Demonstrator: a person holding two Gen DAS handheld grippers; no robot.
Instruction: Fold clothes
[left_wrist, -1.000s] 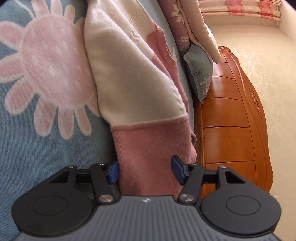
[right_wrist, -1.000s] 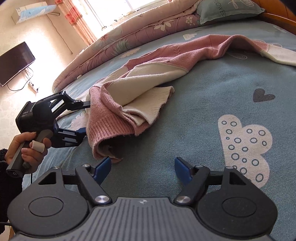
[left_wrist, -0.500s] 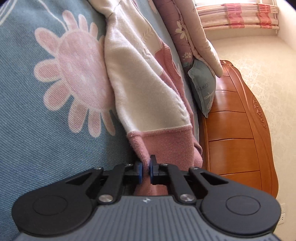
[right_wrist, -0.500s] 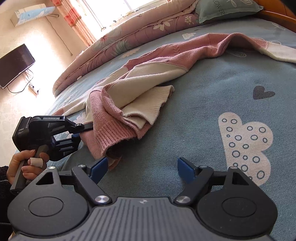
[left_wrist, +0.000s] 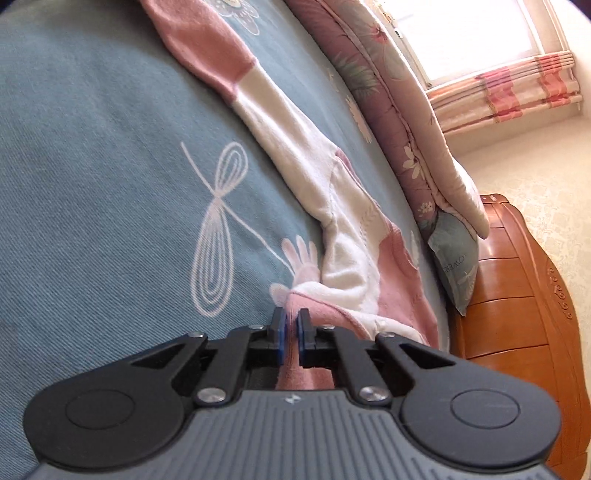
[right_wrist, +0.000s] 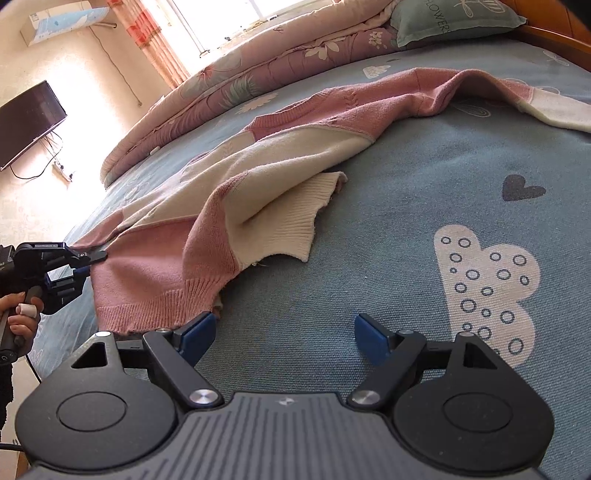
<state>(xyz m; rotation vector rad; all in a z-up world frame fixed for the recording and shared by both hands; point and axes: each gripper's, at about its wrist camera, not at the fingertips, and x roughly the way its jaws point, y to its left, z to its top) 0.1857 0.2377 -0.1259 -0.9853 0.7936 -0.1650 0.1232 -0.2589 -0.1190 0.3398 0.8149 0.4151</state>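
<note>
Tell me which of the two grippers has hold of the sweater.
The left gripper: its blue pads are pinched on the sweater's pink hem. The right gripper is open over the bedspread, holding nothing.

Teal pillow (right_wrist: 448, 18) printed "FLOWERS", left hand-held gripper (right_wrist: 94, 260) label possibly "GenRobot AI"

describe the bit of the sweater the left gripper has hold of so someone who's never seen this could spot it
On the blue patterned bedspread lies a pink and cream knitted sweater. At its near end, the left gripper is shut on the pink ribbed hem at one corner. Unlike the cream ribbed cuff lying loose nearby, this band is pink and pinched.
</note>
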